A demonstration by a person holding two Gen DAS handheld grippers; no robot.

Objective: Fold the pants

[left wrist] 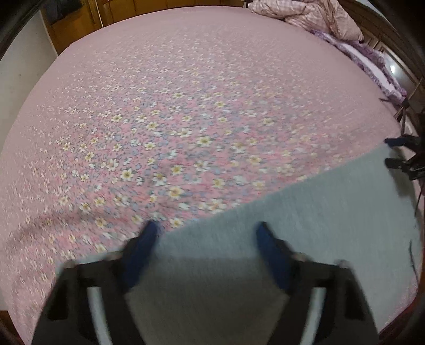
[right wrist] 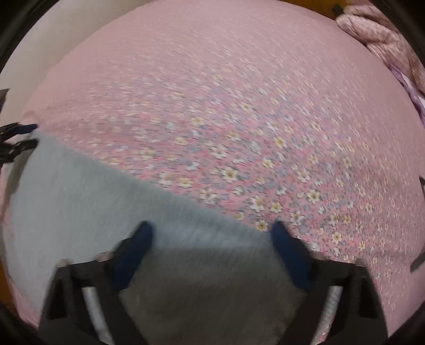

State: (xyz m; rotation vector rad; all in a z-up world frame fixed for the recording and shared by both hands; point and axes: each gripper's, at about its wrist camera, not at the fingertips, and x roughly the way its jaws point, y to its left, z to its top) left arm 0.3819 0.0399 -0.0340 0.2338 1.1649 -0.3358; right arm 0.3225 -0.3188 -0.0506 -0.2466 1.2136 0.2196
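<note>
Pale grey-blue pants [left wrist: 305,212] lie flat on the pink flowered bedspread [left wrist: 172,106], in the lower right of the left wrist view. My left gripper [left wrist: 207,228] hovers over their near edge, open, blue fingers wide apart with nothing between them. In the right wrist view the same pants [right wrist: 93,191] fill the lower left, on the bedspread [right wrist: 239,106]. My right gripper [right wrist: 212,228] is open above their edge and holds nothing. Each gripper shows in the other's view: the right one [left wrist: 398,152] at the far right, the left one [right wrist: 24,136] at the far left. Both views are motion-blurred.
A crumpled pink quilt [left wrist: 313,16] and a purple pillow [left wrist: 372,63] sit at the bed's far right corner. Wooden furniture [left wrist: 79,24] stands beyond the far left edge, beside a pale wall [left wrist: 18,69]. The quilt [right wrist: 377,31] also shows top right in the right wrist view.
</note>
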